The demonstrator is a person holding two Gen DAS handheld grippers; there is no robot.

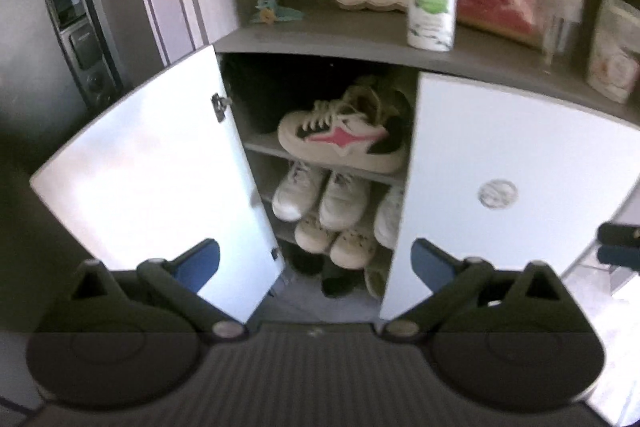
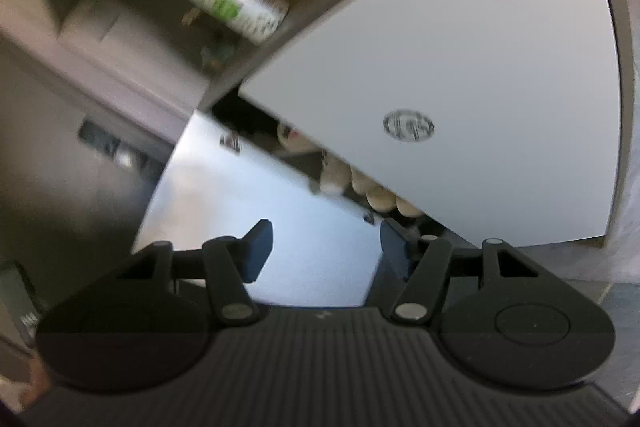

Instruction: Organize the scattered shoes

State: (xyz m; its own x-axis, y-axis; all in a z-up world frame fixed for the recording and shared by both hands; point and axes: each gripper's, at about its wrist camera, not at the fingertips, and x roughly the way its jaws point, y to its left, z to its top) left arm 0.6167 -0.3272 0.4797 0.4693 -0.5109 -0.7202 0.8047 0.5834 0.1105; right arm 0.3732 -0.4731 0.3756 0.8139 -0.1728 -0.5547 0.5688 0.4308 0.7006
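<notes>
Both tools empty: left tool (image 1: 316, 263) spread wide, right tool (image 2: 326, 251) parted, nothing between. Ahead of left tool, white cabinet door (image 1: 152, 179) ajar; cream sneaker with pink star (image 1: 340, 143) shelved inside. Judged step: shoes stowed; next, swing door closed.

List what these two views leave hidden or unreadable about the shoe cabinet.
- Right half of the cabinet: hidden by the shut right door, left wrist view.
- Lowest shelf: too dark to tell, left wrist view.
- Shoes: only toes show under the door, blurred, right wrist view.
- Round sticker: print blurred.
</notes>
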